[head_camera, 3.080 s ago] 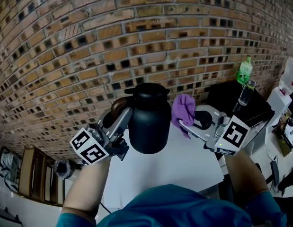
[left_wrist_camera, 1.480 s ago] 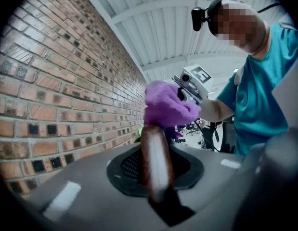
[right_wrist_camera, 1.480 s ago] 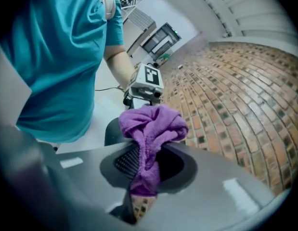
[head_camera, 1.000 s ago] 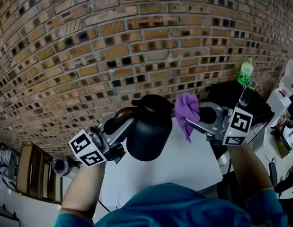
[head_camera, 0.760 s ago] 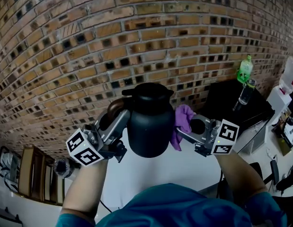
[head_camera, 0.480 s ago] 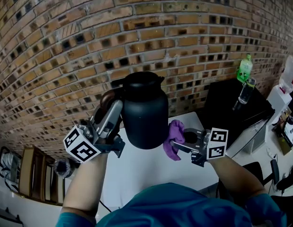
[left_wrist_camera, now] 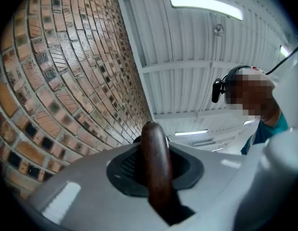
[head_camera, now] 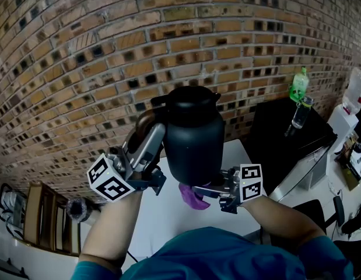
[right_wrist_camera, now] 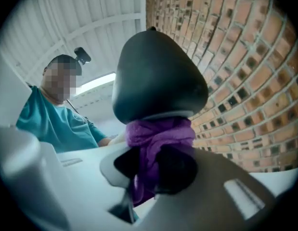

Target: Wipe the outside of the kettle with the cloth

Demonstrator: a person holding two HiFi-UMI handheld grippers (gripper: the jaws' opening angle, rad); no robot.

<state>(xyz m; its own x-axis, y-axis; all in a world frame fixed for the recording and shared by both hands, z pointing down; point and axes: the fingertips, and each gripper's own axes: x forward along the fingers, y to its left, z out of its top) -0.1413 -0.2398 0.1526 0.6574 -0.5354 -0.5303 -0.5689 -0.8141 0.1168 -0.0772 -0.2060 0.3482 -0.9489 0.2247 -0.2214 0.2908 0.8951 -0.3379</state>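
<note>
A matte black kettle [head_camera: 195,136] hangs in the air in front of the brick wall, held by its brown wooden handle [head_camera: 144,121]. My left gripper [head_camera: 146,137] is shut on that handle [left_wrist_camera: 157,174], which runs up between its jaws in the left gripper view. My right gripper [head_camera: 200,189] sits low under the kettle's base and is shut on a purple cloth [head_camera: 192,196]. In the right gripper view the bunched cloth [right_wrist_camera: 156,138] presses against the kettle's bottom [right_wrist_camera: 158,81].
A white table [head_camera: 160,220] lies below the kettle. A black box [head_camera: 285,142] stands at the right with a green bottle [head_camera: 299,86] and a clear bottle [head_camera: 301,114] on it. A brick wall [head_camera: 110,51] fills the background.
The right gripper has dropped with the cloth from beside the kettle's upper right down to under its base, and rolled. The left gripper has raised and tilted the kettle slightly.
</note>
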